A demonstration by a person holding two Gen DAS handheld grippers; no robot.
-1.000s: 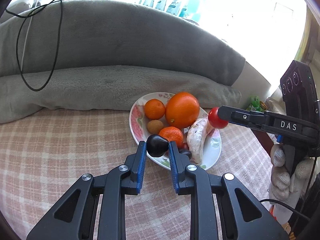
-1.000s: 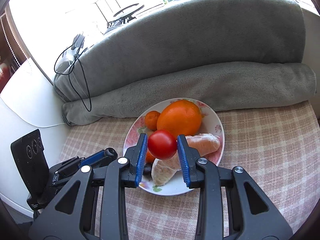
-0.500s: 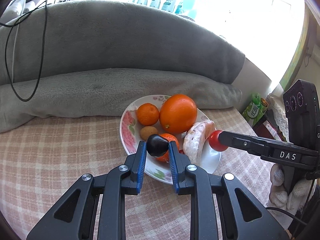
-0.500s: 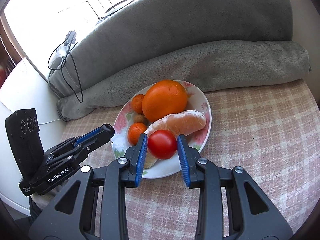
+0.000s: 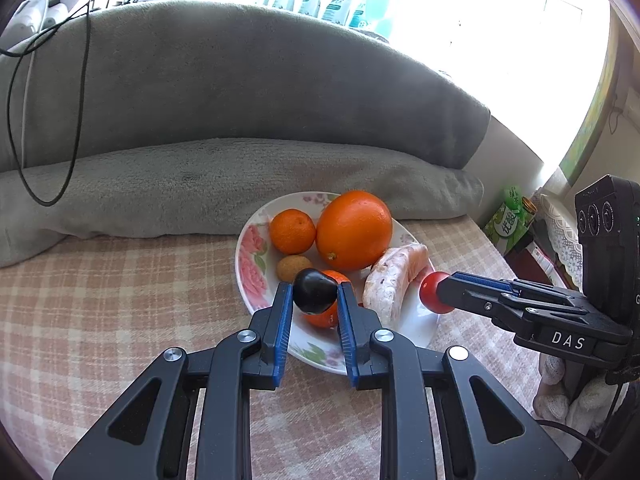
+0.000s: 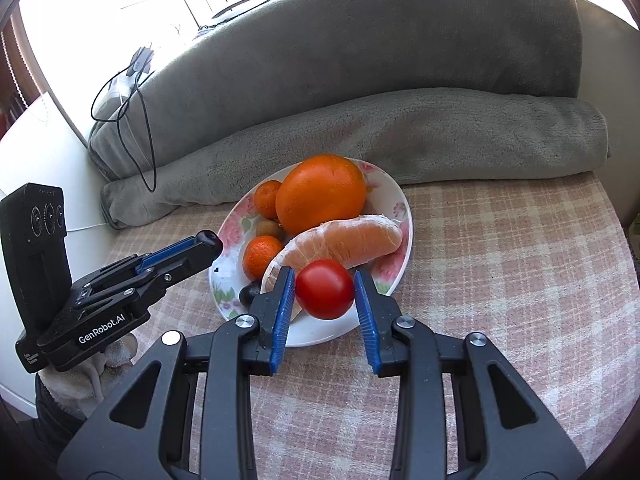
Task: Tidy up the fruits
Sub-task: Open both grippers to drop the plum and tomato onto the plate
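Observation:
A flowered plate (image 5: 250,256) (image 6: 394,196) on the checked cloth holds a large orange (image 5: 354,229) (image 6: 321,194), two mandarins (image 5: 292,231) (image 6: 262,257), a small brown fruit (image 5: 293,267), a peeled pomelo segment (image 5: 394,278) (image 6: 340,240) and a dark fruit (image 6: 249,293). My left gripper (image 5: 314,302) is shut on a dark plum (image 5: 315,295) above the plate's near edge. My right gripper (image 6: 323,294) is shut on a red tomato (image 6: 325,289) (image 5: 433,297) over the plate's near rim.
A grey rolled blanket (image 5: 224,184) (image 6: 460,136) and a grey cushion behind it border the far side of the cloth. A black cable (image 5: 76,92) hangs over the cushion. Green packets (image 5: 510,216) stand at the right edge.
Both grippers have pulled back slightly from the plate while keeping their fruit. The tomato sits lower, near the plate's rim.

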